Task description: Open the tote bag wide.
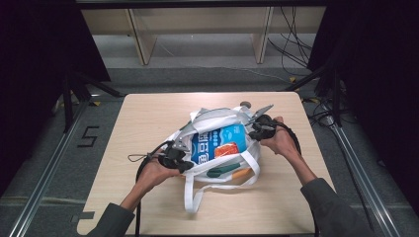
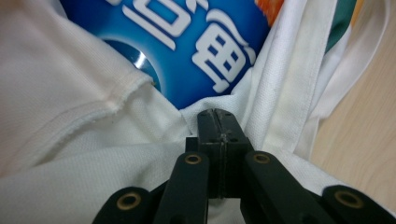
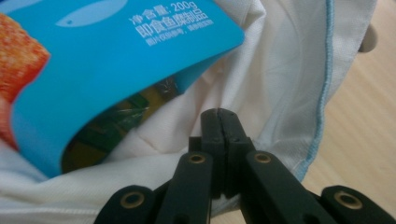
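Note:
A white cloth tote bag [image 1: 217, 121] lies on the wooden table [image 1: 148, 113], its mouth spread wide. A blue snack packet [image 1: 217, 143] sits inside, with an orange and a green item [image 1: 225, 170] beside it. My left gripper [image 1: 182, 154] is shut on the bag's left rim; its jaws pinch white fabric [image 2: 140, 154] just below the blue packet [image 2: 196, 42]. My right gripper [image 1: 256, 129] is shut on the bag's right rim. In the right gripper view the jaws are closed on the cloth [image 3: 187, 140], under the packet's light-blue edge [image 3: 121, 60].
The bag's long white handle straps [image 1: 197, 190] trail toward the table's near edge. Bare tabletop lies on every side of the bag. Cables [image 1: 291, 44] run across the floor behind the table, and black stands [image 1: 69, 94] flank it.

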Demonstrator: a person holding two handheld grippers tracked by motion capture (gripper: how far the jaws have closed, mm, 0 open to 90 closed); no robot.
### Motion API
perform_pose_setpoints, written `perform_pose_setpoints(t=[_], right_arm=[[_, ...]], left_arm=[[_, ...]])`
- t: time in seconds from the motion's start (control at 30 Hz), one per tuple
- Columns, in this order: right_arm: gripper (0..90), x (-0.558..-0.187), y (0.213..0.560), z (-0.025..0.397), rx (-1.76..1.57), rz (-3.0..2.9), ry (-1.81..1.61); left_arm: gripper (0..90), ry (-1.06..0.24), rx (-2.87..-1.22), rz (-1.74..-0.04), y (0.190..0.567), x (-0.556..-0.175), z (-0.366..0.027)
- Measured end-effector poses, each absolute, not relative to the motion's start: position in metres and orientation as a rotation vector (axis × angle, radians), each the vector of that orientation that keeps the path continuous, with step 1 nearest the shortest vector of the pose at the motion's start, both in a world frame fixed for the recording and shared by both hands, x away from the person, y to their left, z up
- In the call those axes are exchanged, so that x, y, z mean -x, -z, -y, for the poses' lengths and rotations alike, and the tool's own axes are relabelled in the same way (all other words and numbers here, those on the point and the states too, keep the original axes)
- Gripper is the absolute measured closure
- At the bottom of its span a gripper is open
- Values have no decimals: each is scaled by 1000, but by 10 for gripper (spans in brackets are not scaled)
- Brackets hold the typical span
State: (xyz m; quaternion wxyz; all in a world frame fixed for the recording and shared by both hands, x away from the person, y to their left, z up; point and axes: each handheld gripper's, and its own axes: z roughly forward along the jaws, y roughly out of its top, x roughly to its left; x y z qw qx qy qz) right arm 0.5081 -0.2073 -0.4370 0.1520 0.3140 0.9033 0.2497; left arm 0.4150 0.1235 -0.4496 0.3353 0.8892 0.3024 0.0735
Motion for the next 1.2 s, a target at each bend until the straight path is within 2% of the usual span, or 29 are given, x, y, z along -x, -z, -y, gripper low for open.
perform_pose_setpoints(t=[0.23, 0.27, 0.33, 0.43, 0.53, 0.77, 0.9, 1.07, 1.2], right_arm=[[900, -499, 410, 201, -871, -2556, -821], [900, -494, 402, 197, -874, -2552, -849], [900, -490, 397, 194, -845, -2535, -861], [900, -489, 391, 197, -818, -2530, -881], [900, -503, 399, 205, -897, -2471, -851], [900, -534, 448, 217, -1035, -2529, -758], [900, -532, 449, 212, -1038, -2538, -706], [900, -517, 423, 216, -1004, -2503, -819], [900, -501, 408, 214, -926, -2499, -881]], left_arm=[[858, -254, -2139, -863, 420, -433, -138], [856, -315, -2106, -844, 411, -445, -142], [843, -382, -2090, -932, 406, -454, -147], [855, -413, -2071, -1002, 410, -473, -156], [869, -447, -2104, -1076, 427, -492, -161], [893, -357, -2039, -1138, 460, -516, -170], [893, -391, -2060, -1130, 453, -511, -165], [866, -438, -2069, -1056, 433, -492, -157], [847, -410, -2010, -1023, 423, -475, -154]])
